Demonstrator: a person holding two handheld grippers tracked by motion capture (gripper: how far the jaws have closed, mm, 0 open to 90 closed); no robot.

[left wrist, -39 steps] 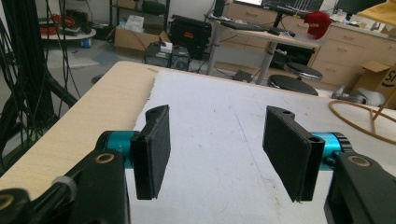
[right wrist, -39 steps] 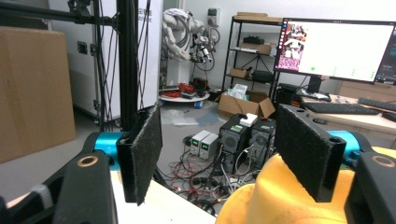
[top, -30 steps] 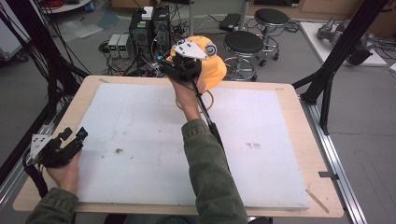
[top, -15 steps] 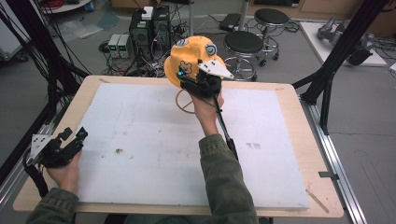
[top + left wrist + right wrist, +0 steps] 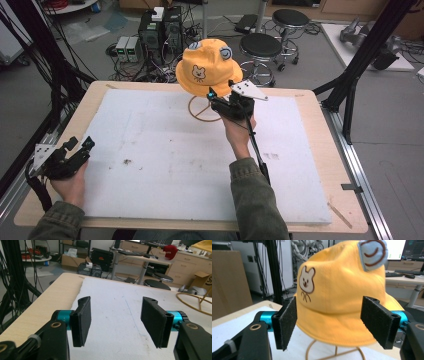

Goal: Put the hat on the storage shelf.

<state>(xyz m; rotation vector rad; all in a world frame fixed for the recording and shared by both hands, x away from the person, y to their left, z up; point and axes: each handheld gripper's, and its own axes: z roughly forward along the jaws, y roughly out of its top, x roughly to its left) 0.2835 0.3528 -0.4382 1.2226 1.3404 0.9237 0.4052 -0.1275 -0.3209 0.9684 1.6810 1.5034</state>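
Observation:
A yellow bucket hat (image 5: 206,67) with a bear face and blue ear patches sits on a gold wire stand (image 5: 202,111) at the far middle of the table. My right gripper (image 5: 214,98) hovers just in front and to the right of the hat's brim, open, with nothing between its pads. In the right gripper view the hat (image 5: 337,295) fills the space beyond the open right gripper (image 5: 334,323), and the stand (image 5: 322,351) shows below it. My left gripper (image 5: 79,144) rests at the table's near left edge, open and empty (image 5: 116,320).
A white foam mat (image 5: 170,165) covers most of the wooden table (image 5: 320,130). Black frame posts (image 5: 360,55) rise at both far corners. Stools (image 5: 261,46) and computer boxes (image 5: 150,27) stand on the floor past the far edge. The stand's ring (image 5: 192,302) lies to the left gripper's right.
My right hand has drawn back from the hat, toward the person and downward to the right. The hat now shows whole on its stand. The left hand has kept still.

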